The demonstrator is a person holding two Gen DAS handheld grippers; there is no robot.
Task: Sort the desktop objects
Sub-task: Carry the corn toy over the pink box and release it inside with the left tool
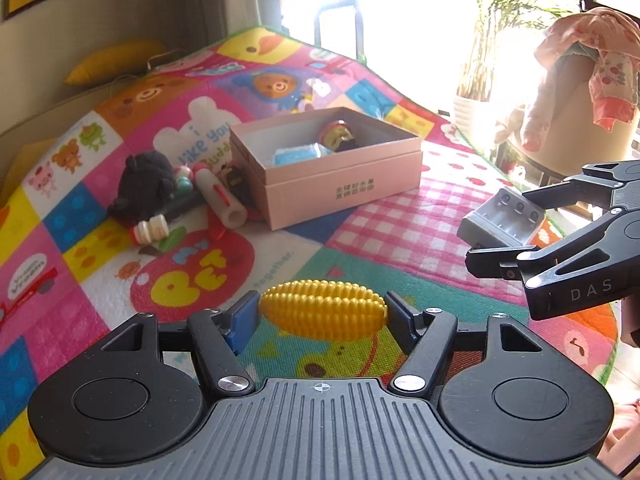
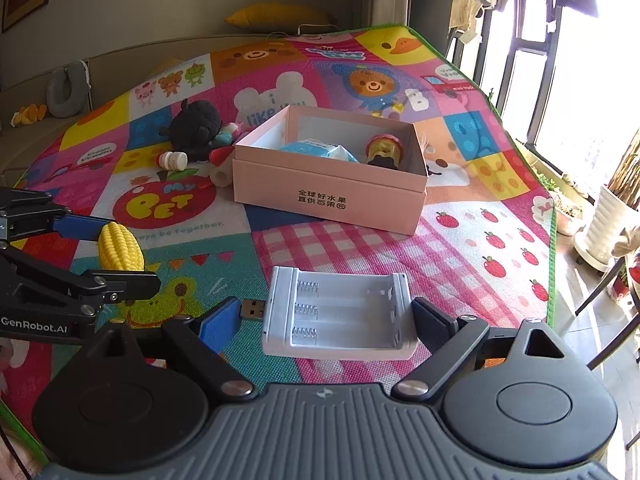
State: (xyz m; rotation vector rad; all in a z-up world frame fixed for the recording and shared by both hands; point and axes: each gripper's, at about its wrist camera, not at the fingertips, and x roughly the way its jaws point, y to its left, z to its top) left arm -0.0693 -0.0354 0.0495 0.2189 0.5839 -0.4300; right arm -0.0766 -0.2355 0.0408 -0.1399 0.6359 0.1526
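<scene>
Left wrist view: the toy corn (image 1: 323, 312) is clamped endwise in the left tool (image 1: 320, 314), held short of the pink box (image 1: 326, 168).

Right wrist view: the battery charger (image 2: 338, 316) is gripped by the widely spread right tool (image 2: 326, 322), likewise short of the box. Both items are in transit; carriage over the box rim, then release, is judged to be required.

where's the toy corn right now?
The toy corn is clamped end to end in the left tool, above the mat's near part, short of the pink box.
</scene>
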